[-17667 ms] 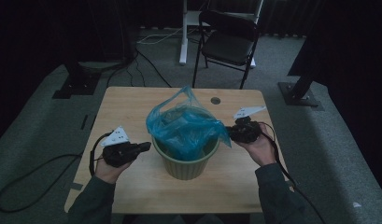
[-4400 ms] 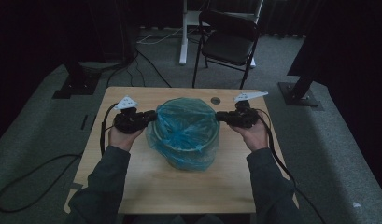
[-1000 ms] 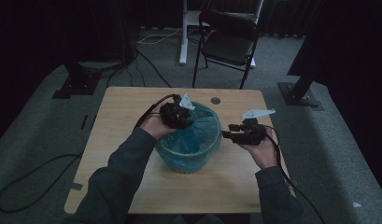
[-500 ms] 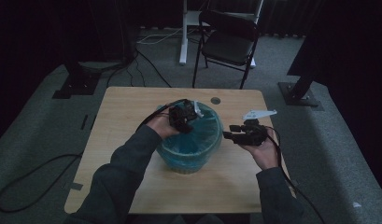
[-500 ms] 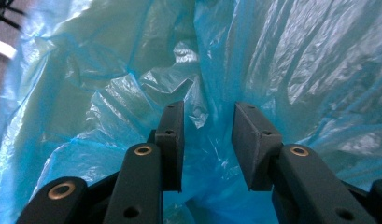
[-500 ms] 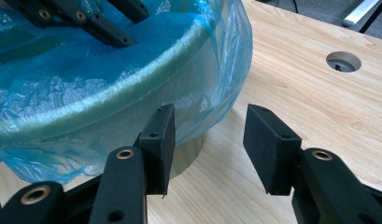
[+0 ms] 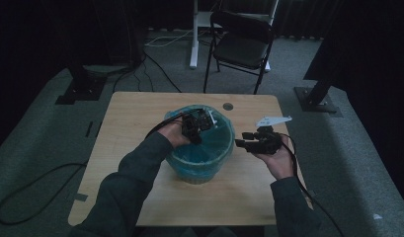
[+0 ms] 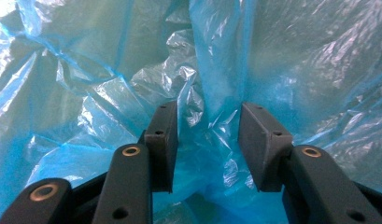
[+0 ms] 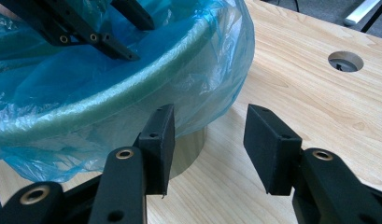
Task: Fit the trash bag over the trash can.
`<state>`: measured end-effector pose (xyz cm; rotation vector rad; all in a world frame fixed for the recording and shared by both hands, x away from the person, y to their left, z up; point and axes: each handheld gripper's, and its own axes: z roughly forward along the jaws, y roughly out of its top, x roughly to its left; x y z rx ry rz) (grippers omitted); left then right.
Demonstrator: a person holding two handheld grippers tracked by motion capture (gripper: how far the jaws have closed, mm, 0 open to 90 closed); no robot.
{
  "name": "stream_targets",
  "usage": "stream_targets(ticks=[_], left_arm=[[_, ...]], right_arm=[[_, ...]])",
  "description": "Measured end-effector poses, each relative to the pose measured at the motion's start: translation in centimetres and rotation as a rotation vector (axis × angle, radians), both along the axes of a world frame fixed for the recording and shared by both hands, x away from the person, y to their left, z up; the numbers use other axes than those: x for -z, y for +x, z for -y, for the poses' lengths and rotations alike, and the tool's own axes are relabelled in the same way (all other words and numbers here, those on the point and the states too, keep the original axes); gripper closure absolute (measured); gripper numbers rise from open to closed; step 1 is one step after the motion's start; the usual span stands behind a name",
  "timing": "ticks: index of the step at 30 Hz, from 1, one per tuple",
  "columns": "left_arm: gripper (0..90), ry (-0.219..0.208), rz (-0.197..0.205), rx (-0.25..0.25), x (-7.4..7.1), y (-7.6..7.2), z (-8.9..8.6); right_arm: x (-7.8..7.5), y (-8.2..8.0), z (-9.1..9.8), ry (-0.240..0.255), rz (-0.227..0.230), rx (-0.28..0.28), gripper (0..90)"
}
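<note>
The left gripper (image 7: 202, 123) is reaching down inside the bin (image 7: 199, 174), which is sitting near the middle of the wooden table (image 7: 125, 118) with a blue plastic bag (image 7: 209, 153) lining it and folding out over the rim. In the left gripper view the jaws are standing apart, released, and a crumpled fold of the blue liner (image 8: 212, 93) is rising in the gap between them, though whether either pad is touching it is hard to tell. The left hand (image 7: 177, 134) is coming in over the near-left edge of the bin, its dark sleeve (image 7: 125, 192) stretching back to the bottom of the high view. Over on the other side, the right gripper (image 7: 246, 144) is hovering just beside the bin's right wall, pointing toward it, jaws spread and gripping nothing. In the right gripper view the overhanging bag (image 9: 132, 112) is draping down past the green rim (image 9: 109, 100), with the left pad sitting close in front of it and the right pad over bare wood. A round cable hole (image 9: 345, 61) is showing in the tabletop beyond, and a black folding chair (image 7: 241, 44) is standing on the carpet behind the table
</note>
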<state>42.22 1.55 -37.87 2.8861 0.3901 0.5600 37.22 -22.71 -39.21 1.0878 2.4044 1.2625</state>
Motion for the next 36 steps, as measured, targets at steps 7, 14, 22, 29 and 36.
stream_targets(ticks=[7, 14, 22, 29, 36], left_arm=[[54.5, 0.046, 0.003, 0.002, 0.4, 0.0, 0.3], [55.4, -0.039, 0.055, -0.005, -0.3, -0.3, -0.2], [56.2, -0.341, 0.109, -0.072, -3.8, -0.4, -4.3], [56.2, -0.535, 0.136, -0.171, -5.1, -0.4, -8.9], [56.0, -0.657, 0.189, -0.229, -5.2, -1.2, -12.1]], right_arm=[[-0.1, 0.0, 0.0, -0.001, 0.001, -0.003, 52.2], [0.0, 0.0, 0.1, -0.003, -0.001, -0.007, 51.7], [0.2, 0.0, 0.5, -0.005, -0.002, 0.0, 50.9], [0.4, 0.0, 0.6, -0.007, -0.005, 0.003, 50.7], [0.6, 0.1, 0.6, -0.012, -0.007, 0.004, 50.0]])
